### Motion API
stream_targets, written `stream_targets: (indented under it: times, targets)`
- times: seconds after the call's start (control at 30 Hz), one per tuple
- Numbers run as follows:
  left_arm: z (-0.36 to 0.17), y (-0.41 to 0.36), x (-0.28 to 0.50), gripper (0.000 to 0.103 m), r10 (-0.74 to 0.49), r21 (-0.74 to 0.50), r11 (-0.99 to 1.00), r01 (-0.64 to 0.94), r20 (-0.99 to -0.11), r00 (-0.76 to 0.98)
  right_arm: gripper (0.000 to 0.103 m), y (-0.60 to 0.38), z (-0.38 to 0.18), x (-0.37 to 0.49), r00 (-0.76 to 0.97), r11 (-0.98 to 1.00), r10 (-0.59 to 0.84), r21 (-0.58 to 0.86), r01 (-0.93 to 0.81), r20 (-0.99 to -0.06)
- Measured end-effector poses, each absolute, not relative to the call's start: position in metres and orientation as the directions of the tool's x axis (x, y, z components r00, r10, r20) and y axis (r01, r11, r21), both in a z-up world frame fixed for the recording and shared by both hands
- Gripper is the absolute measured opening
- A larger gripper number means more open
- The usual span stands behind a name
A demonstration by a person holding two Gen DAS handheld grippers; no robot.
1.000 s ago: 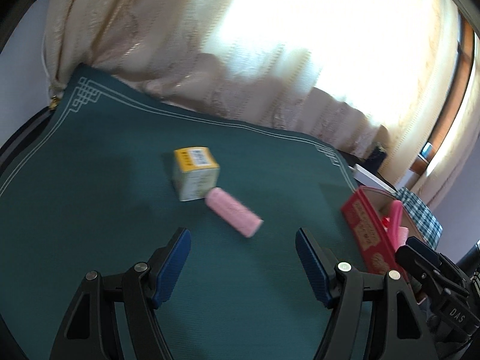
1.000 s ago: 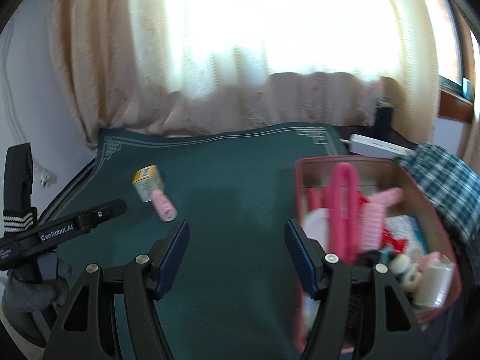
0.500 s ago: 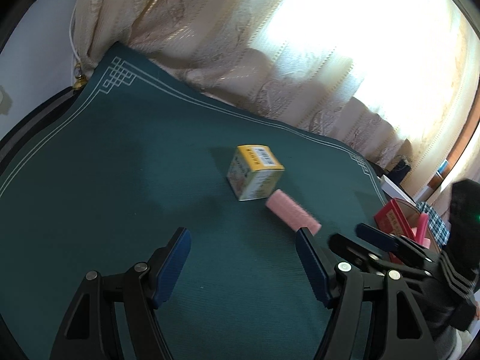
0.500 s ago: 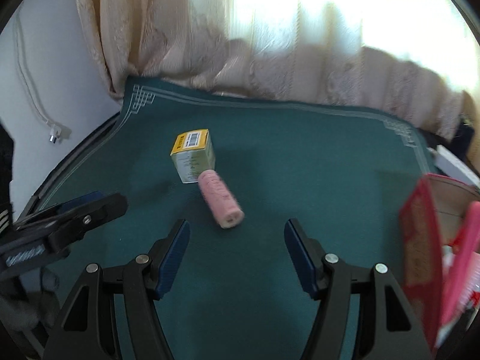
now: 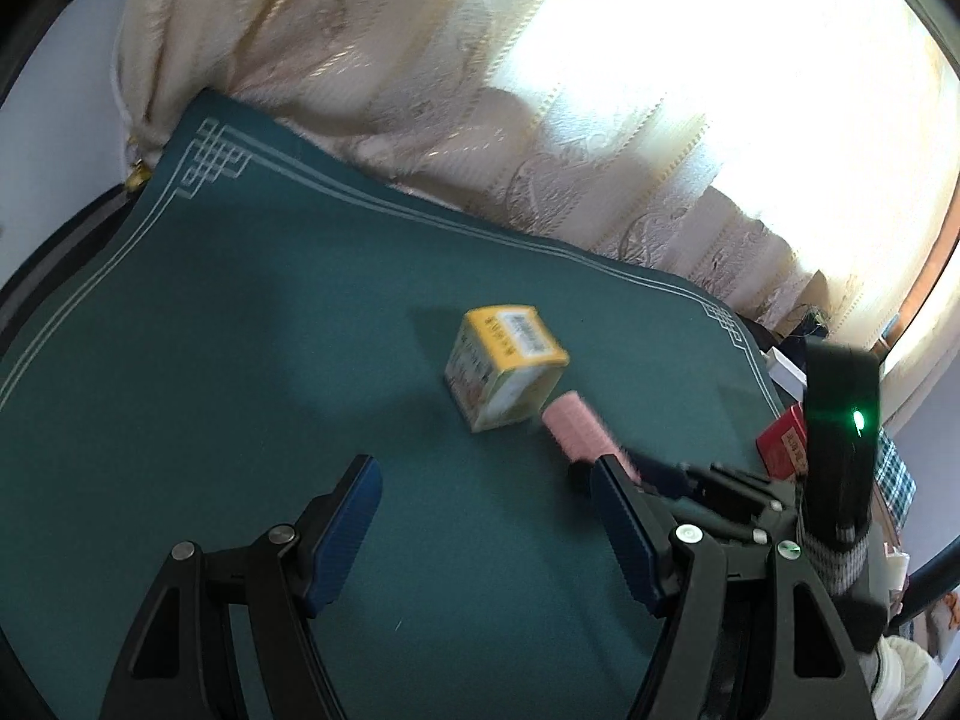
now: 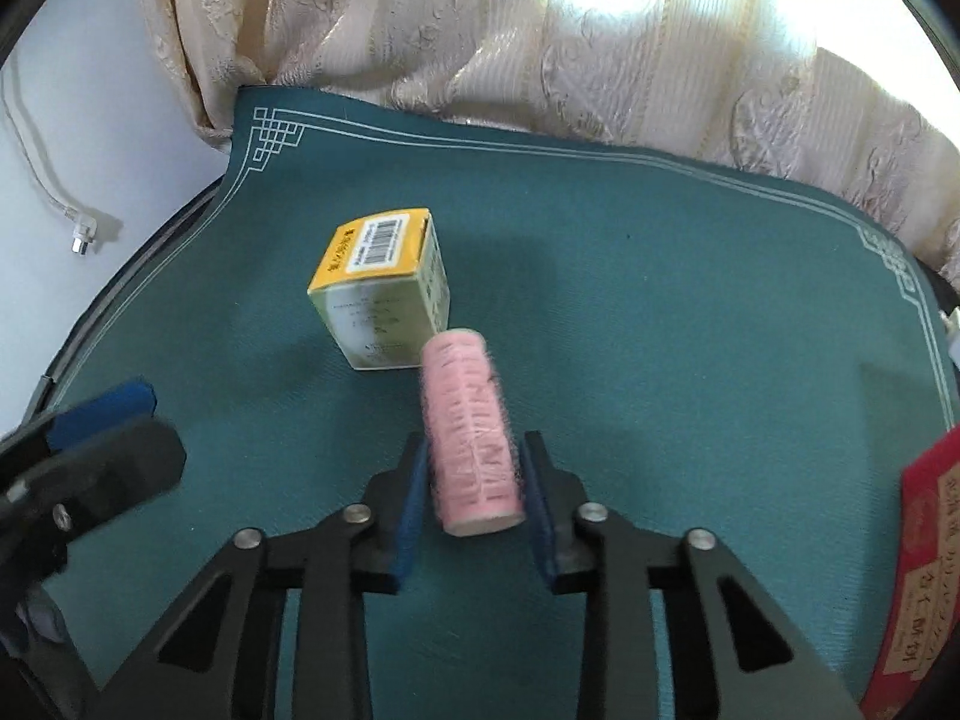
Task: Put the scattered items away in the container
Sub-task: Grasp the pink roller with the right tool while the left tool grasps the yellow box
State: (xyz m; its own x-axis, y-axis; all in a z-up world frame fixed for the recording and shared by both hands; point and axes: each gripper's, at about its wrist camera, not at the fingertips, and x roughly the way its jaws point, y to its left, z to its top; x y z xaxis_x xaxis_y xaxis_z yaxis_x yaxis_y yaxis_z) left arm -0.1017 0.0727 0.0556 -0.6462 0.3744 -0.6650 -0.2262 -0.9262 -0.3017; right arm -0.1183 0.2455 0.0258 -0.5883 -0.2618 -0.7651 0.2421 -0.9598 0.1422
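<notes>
Fingers of the right gripper [image 6: 473, 498], wide apart half a second ago, now clamp the pink roller [image 6: 471, 432] lying on the counter [image 6: 660, 300] beside the yellow box [image 6: 384, 288] (left gripper [image 5: 486, 534] stays open); next comes carrying it to the red container [image 6: 930, 570].

One yellow box [image 6: 379, 288], one pink roller [image 6: 471, 438], one red container [image 6: 924, 546], two tongs [image 6: 474, 480]

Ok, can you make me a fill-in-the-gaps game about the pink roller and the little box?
1. The right tongs are closing around the fuzzy ____ hair roller.
2. The small cardboard box has a ____ top with a barcode.
3. Both lie on a dark ____ cloth.
4. The left tongs are ____.

Missing words: pink; yellow; green; open
</notes>
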Motion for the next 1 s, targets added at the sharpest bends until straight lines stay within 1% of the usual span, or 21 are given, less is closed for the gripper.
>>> stream_targets:
  times: [0.13, 0.23, 0.43, 0.67, 0.7, 0.73, 0.77, 0.8, 0.93, 1.0]
  targets:
    - [0.055, 0.097, -0.121, 0.074, 0.377, -0.282, -0.926, -0.251, -0.674, -0.635, 0.031, 0.250, 0.026, -0.114, -0.594, -0.963, -0.255, 0.141, 0.232, -0.763]
    - [0.054, 0.113, -0.132, 0.074, 0.367, -0.254, -0.930, -0.266, -0.683, -0.631, 0.031, 0.255, 0.026, -0.113, -0.594, -0.960, -0.271, 0.168, 0.224, -0.757]
    - [0.045, 0.130, -0.158, 0.074, 0.267, -0.154, -0.962, -0.224, -0.692, -0.670, 0.030, 0.259, 0.026, -0.113, -0.589, -0.953, -0.301, 0.208, 0.222, -0.750]
    - [0.027, 0.131, -0.186, 0.074, 0.253, -0.169, -0.967, -0.190, -0.726, -0.640, 0.030, 0.257, 0.025, -0.114, -0.588, -0.953, -0.299, 0.204, 0.224, -0.751]
    - [0.025, 0.131, -0.188, 0.071, 0.249, -0.166, -0.968, -0.188, -0.732, -0.634, 0.030, 0.257, 0.025, -0.114, -0.588, -0.953, -0.298, 0.203, 0.225, -0.752]
    - [0.022, 0.130, -0.188, 0.058, 0.245, -0.164, -0.969, -0.186, -0.735, -0.632, 0.030, 0.257, 0.025, -0.114, -0.588, -0.953, -0.298, 0.202, 0.225, -0.752]
    - [0.020, 0.129, -0.188, 0.054, 0.249, -0.169, -0.968, -0.186, -0.741, -0.623, 0.030, 0.257, 0.025, -0.113, -0.588, -0.953, -0.298, 0.202, 0.225, -0.752]
    - [0.021, 0.127, -0.187, 0.054, 0.253, -0.174, -0.967, -0.186, -0.740, -0.623, 0.030, 0.257, 0.024, -0.113, -0.589, -0.954, -0.297, 0.200, 0.225, -0.752]
    - [0.028, 0.128, -0.178, 0.046, 0.233, -0.135, -0.971, -0.199, -0.729, -0.643, 0.030, 0.257, 0.024, -0.113, -0.591, -0.954, -0.294, 0.197, 0.225, -0.751]
    - [0.031, 0.128, -0.173, 0.046, 0.231, -0.125, -0.971, -0.205, -0.724, -0.650, 0.030, 0.257, 0.023, -0.113, -0.592, -0.954, -0.295, 0.197, 0.225, -0.750]
